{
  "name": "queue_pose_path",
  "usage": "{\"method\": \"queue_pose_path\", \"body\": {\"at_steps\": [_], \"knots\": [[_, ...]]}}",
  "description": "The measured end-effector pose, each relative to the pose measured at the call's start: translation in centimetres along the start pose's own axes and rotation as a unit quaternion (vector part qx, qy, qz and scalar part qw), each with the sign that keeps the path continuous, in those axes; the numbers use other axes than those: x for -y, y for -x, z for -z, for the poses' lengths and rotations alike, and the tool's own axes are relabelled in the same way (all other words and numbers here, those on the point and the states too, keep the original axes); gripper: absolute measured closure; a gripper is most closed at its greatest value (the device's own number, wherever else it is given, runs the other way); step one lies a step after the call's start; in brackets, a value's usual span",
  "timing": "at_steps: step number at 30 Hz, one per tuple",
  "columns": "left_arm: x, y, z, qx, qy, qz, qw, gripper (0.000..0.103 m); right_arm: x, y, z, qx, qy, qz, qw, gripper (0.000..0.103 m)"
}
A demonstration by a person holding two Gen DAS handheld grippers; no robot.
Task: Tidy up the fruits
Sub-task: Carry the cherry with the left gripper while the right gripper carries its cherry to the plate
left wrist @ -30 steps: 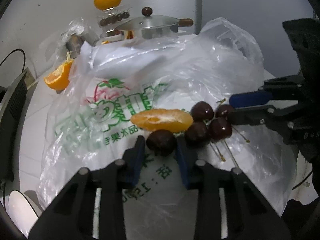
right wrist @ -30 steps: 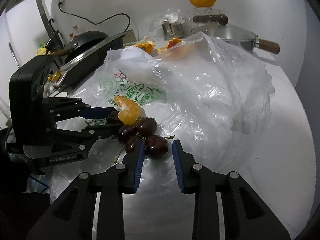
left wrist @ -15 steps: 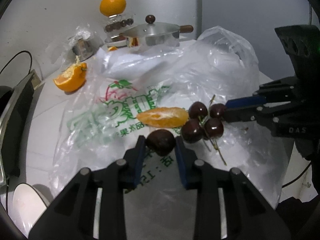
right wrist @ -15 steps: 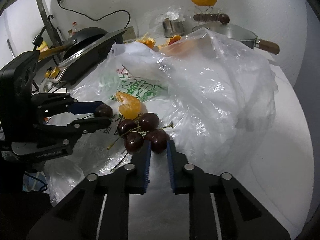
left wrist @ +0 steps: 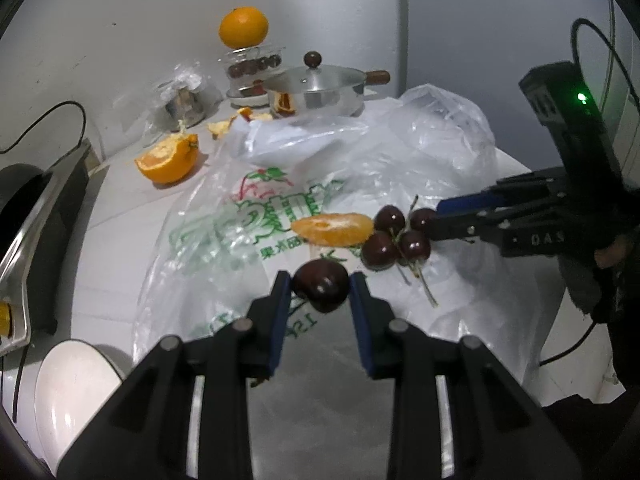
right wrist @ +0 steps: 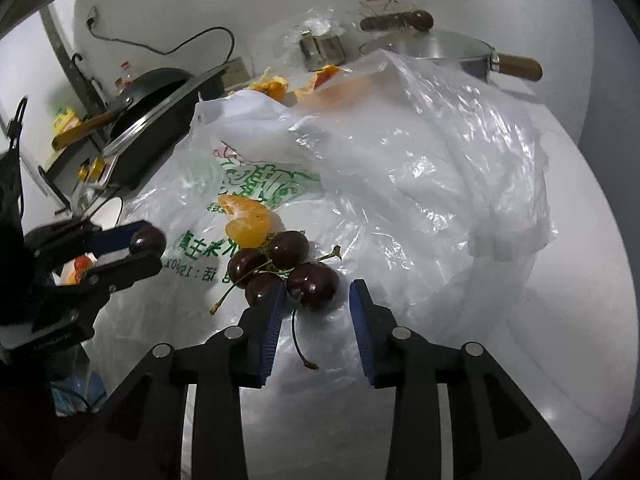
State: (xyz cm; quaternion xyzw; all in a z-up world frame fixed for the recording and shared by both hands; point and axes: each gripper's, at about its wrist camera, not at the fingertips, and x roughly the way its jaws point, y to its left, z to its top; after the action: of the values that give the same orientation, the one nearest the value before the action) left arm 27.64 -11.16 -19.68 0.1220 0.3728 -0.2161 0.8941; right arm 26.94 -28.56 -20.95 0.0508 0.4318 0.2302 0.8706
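Observation:
My left gripper is shut on a dark cherry and holds it above the plastic bag; it also shows in the right wrist view with the cherry between its pads. Several cherries and a peeled orange segment lie on the bag. My right gripper is open, its fingers on either side of the nearest cherry of the cluster, not touching it. The orange segment lies just beyond.
At the back stand a lidded steel pot, a glass jar of cherries topped by an orange, and a cut orange half. A black pan is at the left. A white bowl is at lower left.
My left gripper has lifted and drawn back with its cherry, away from the cluster. My right gripper has opened wider around the nearest cherry.

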Motion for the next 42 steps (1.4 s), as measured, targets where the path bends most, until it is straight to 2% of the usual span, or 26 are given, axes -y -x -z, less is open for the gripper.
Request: {"method": "queue_pose_path", "body": {"at_steps": [11, 13, 20, 29, 42], "knots": [[-0.8, 1.2, 0.3, 0.012, 0.017, 0.001, 0.9998, 0.073, 0.8, -1.0, -0.6, 0.002, -0.039, -0.008, 0.999, 0.068], [-0.8, 1.3, 0.4, 0.014, 0.017, 0.001, 0.9998, 0.073, 0.5, -1.0, -0.5, 0.003, -0.039, -0.005, 0.999, 0.072], [-1.3, 2.6, 0.8, 0.026, 0.023, -0.002, 0.9994, 0.073, -0.7, -0.2, -0.1, 0.009, -0.014, 0.026, 1.000, 0.072], [-1.7, 4.9, 1.9, 0.043, 0.030, -0.004, 0.9986, 0.073, -3.4, 2.6, 0.1, 0.032, 0.014, 0.050, 0.998, 0.072], [-3.9, 8.5, 4.5, 0.069, 0.055, -0.013, 0.9960, 0.073, -9.9, 4.1, -0.5, 0.050, 0.068, 0.038, 0.996, 0.072]]}}
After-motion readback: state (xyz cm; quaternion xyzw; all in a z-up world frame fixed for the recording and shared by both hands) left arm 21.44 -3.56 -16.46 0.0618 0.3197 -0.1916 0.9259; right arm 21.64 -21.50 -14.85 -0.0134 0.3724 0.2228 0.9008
